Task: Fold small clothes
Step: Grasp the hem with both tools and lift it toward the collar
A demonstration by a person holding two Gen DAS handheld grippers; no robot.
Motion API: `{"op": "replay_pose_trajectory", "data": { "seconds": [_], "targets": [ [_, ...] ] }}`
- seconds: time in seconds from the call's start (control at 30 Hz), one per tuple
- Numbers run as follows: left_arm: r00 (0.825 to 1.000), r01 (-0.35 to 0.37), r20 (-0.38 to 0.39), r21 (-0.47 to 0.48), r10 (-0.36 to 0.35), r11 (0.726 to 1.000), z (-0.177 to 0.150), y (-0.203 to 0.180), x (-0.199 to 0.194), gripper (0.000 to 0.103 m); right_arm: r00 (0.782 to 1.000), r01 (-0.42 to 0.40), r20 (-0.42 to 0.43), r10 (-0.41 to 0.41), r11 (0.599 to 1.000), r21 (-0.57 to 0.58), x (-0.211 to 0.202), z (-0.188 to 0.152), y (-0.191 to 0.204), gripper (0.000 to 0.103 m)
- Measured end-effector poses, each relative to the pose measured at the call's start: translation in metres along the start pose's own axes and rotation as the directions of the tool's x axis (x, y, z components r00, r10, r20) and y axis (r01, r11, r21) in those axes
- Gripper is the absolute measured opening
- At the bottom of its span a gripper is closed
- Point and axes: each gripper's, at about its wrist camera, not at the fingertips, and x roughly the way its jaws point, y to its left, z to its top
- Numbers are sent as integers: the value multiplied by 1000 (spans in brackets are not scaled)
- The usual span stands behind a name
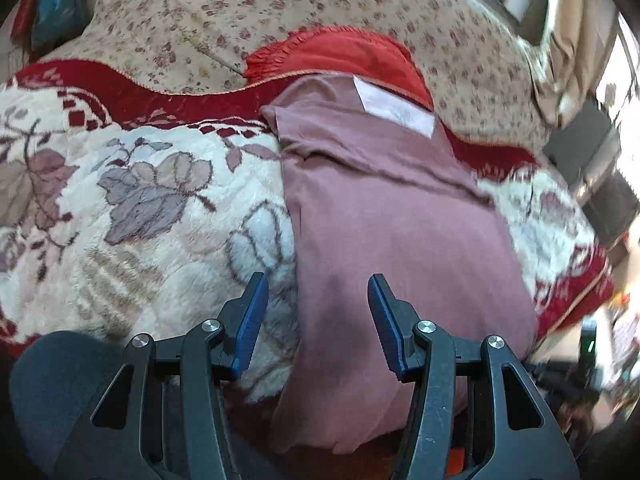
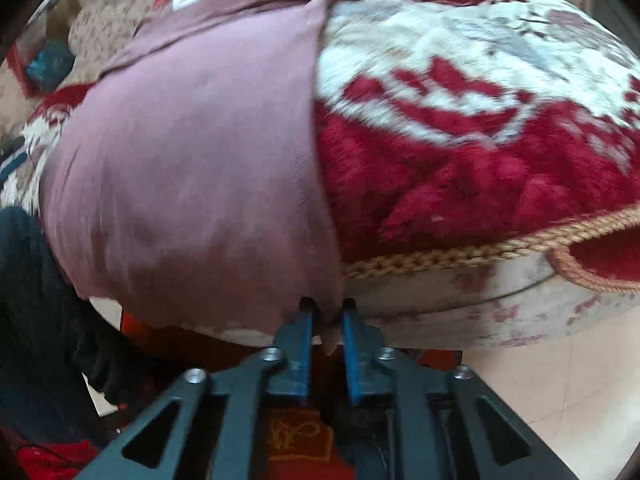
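A mauve garment [image 1: 400, 240] lies flat and lengthwise on a plush blanket [image 1: 140, 200], with a white label [image 1: 394, 110] at its far end. My left gripper [image 1: 317, 280] hovers open over the garment's near left edge, with nothing between its blue pads. In the right wrist view the same garment [image 2: 192, 160] hangs over the bed's near edge. My right gripper [image 2: 327, 306] is shut on the garment's lower right hem corner, and a fold of cloth shows between the pads.
The cream and red blanket [image 2: 460, 152] has a braided border [image 2: 480, 248]. A red cloth [image 1: 348, 56] lies beyond the garment on a floral sheet [image 1: 240, 12]. Dark clothing of a person [image 2: 32, 300] is at the left, and tiled floor [image 2: 560, 380] lies below right.
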Motion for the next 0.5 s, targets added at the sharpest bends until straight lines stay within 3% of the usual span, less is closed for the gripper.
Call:
{"op": "replay_pose_trajectory", "data": {
  "seconds": [0.1,0.3,0.5],
  "targets": [
    [998,-21,-65,71,26,997,-15,-3,-6,51,1000,-10,5,10,1000,-25,-1,1,6,4],
    [976,-2,-218,64,16,998,-49,9,-3,51,998,-30,56,29,1000,8,-26,2,0,3],
    [949,-28,-310,102,59,994,-66,7,5,51,983,-131,142,119,988,77,-49,-1,-12,3]
  ]
}}
